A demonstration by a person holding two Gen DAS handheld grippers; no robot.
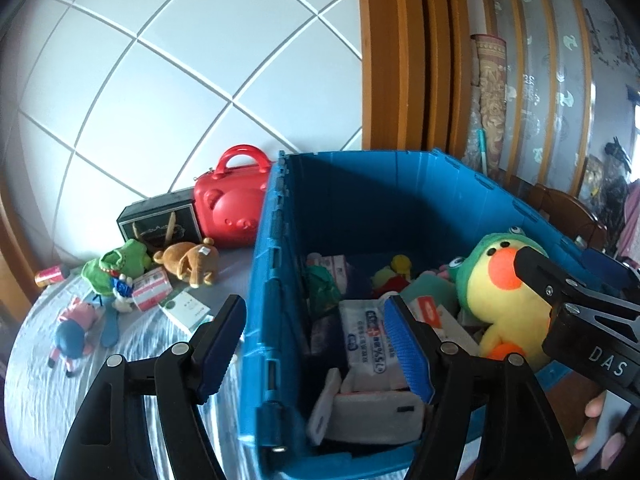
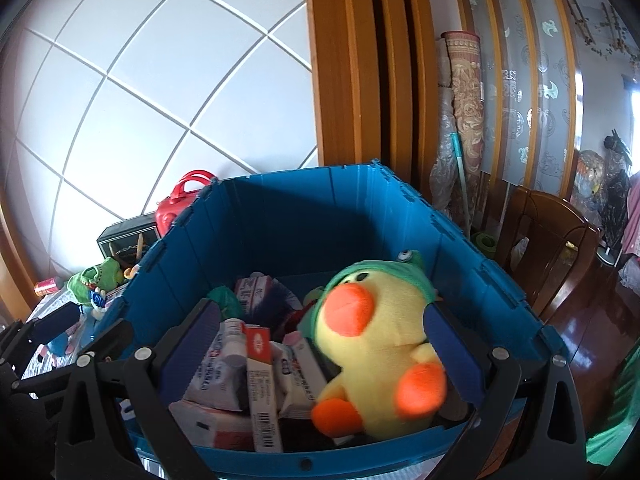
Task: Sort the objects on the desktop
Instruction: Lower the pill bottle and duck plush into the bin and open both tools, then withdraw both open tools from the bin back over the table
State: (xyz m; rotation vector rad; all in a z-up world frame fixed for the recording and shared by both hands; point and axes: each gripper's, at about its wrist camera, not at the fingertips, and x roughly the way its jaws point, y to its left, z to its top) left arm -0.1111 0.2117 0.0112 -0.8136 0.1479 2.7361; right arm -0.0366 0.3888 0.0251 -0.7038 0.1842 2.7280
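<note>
A blue crate (image 1: 256,292) (image 2: 288,216) stands on the table, filled with wipe packs, boxes and plush toys. A yellow duck plush with a green frog hood (image 2: 380,344) (image 1: 504,300) lies in the crate's right side. My right gripper (image 2: 320,344) is open above the crate; the duck sits between its fingers, against the right finger (image 2: 444,344). My left gripper (image 1: 316,340) is open and empty, straddling the crate's left wall. A wipes pack (image 1: 368,340) lies by its right finger.
Left of the crate on the table lie a brown bear plush (image 1: 192,264), a green crocodile plush (image 1: 116,264), a pig doll (image 1: 76,332), small boxes (image 1: 188,308), a red case (image 1: 232,208), a black box (image 1: 160,220) and a can (image 1: 50,276). A wooden chair (image 2: 552,248) stands at right.
</note>
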